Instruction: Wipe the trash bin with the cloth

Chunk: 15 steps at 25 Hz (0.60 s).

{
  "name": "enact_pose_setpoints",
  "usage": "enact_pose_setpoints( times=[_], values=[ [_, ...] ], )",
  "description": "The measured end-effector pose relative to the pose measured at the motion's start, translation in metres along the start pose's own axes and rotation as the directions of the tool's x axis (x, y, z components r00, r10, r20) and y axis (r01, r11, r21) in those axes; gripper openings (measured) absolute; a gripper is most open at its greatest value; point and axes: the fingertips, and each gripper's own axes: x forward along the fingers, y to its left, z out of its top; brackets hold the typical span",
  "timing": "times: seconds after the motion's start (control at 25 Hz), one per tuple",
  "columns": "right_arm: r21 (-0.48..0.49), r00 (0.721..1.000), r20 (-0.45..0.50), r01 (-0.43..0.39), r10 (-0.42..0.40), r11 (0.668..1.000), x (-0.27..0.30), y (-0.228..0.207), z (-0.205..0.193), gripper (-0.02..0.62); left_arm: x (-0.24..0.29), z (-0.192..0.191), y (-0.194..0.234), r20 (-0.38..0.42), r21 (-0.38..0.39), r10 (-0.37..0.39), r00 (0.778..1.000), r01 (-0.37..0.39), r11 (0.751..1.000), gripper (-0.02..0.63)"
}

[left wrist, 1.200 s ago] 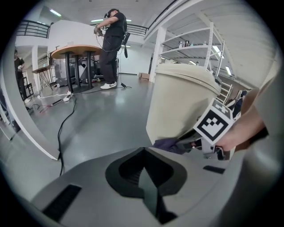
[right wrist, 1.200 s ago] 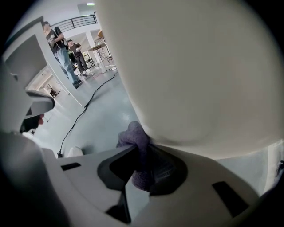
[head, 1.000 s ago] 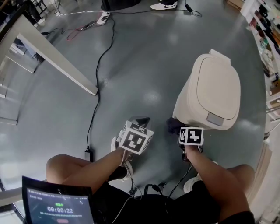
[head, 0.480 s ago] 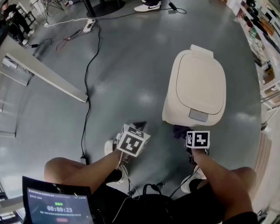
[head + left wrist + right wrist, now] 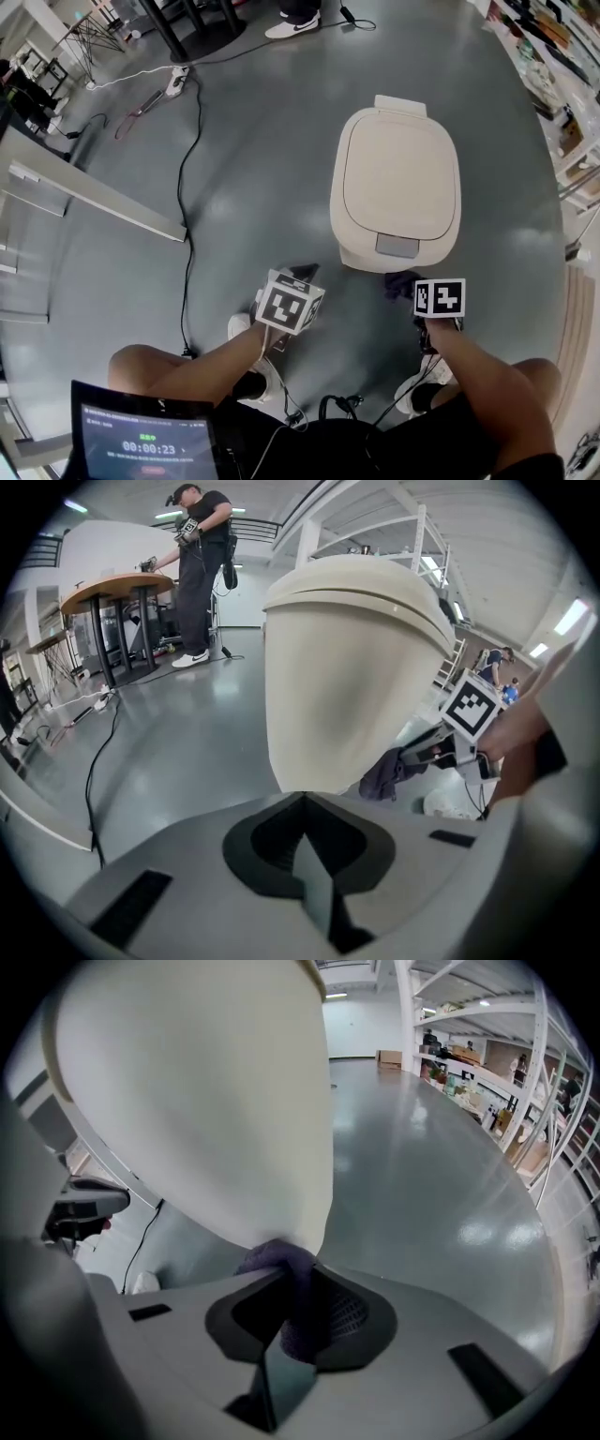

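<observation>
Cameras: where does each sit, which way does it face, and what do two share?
Head view: on the person's head, looking down at the trash bin; forearms and knees show.
Left gripper view: on the left gripper, facing the bin's side along shut, empty jaws; the right forearm shows.
Right gripper view: on the right gripper, facing the bin along jaws shut on the purple cloth.
Shared: head and left gripper views both show the right gripper holding the cloth.
</observation>
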Motion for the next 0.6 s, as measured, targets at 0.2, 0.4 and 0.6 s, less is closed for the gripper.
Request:
enact_pose_setpoints(
  times=[0.2, 0.4, 0.6],
  values=[
    [-0.015, 0.999, 0.013, -0.048, 0.048, 0.999, -0.002, 0.027, 0.001, 0.069, -0.004, 0.009, 0.002, 0.023, 0.03, -0.019, 1.0, 0.018, 0.999, 0.002],
    [-0.045, 0.997, 0.067, -0.045, 0.048, 0.998, -0.018, -0.009, -0.011, 0.069, 0.006, 0.017, -0.049, 0.039, 0.057, -0.028, 0.999, 0.025, 0.998, 0.002],
    [0.001, 0.989, 0.146, -0.037, 0.036, 0.999, -0.046, -0.063, -0.028, 0.069, 0.003, 0.042, -0.119, 0.12, 0.123, -0.053, 0.991, 0.038, 0.992, 0.002]
  ],
)
